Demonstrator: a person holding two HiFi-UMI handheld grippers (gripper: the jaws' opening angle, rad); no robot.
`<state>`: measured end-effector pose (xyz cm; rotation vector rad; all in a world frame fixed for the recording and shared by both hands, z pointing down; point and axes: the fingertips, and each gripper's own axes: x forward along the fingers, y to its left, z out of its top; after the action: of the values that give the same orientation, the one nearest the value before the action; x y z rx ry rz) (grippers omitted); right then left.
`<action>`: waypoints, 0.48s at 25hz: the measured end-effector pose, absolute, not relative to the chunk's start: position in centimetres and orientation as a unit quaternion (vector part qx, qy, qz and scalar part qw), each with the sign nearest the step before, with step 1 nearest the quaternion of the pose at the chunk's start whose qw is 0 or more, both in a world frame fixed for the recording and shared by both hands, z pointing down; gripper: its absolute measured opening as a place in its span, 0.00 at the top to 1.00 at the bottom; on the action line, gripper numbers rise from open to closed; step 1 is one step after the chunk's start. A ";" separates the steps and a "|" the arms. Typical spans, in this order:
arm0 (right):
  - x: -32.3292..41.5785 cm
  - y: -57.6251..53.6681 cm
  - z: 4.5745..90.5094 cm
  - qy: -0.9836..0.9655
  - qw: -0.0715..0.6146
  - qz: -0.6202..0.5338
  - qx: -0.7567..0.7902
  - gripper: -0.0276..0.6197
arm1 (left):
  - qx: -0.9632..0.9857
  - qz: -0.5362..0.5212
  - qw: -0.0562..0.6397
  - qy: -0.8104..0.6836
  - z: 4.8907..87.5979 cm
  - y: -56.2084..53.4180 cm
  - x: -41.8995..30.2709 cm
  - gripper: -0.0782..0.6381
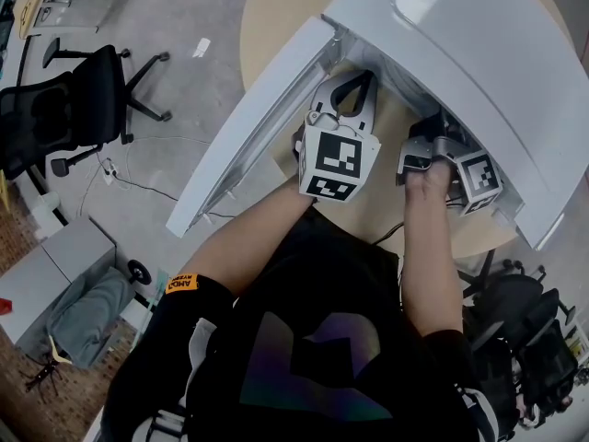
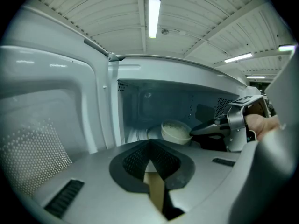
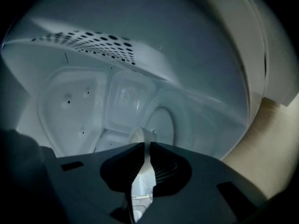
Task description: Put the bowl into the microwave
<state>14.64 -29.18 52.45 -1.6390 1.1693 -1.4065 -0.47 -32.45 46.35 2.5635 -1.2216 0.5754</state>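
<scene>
The white microwave (image 1: 460,53) is seen at 1 o'clock in the head view, its door (image 1: 248,127) swung open toward 9 o'clock. The pale round bowl (image 2: 175,130) is held upright inside the cavity, its rim pinched at 3 o'clock by the right gripper (image 2: 195,130).

table (image 1: 276,12): round, tan | on it: microwave (image 1: 479,53) (door open)

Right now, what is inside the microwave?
The white bowl is inside the microwave, the right gripper shut on its rim. The body of the left gripper covers the bowl's base and the cavity floor, so whether it rests there cannot be seen.
</scene>
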 end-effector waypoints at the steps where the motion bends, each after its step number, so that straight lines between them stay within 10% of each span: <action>1: 14.7 -29.2 52.4 0.448 0.337 -0.538 -0.630 0.88 | 0.878 0.197 0.122 -0.418 46.3 -32.4 -0.5 0.83; 12: 15.0 -29.5 51.5 0.461 0.346 -0.509 -0.639 0.88 | 0.879 0.189 0.126 -0.418 45.4 -31.9 -0.9 0.83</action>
<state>15.05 -29.47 51.48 -1.6590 1.1959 -1.3200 -0.86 -31.90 45.38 2.5599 -1.2184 0.5500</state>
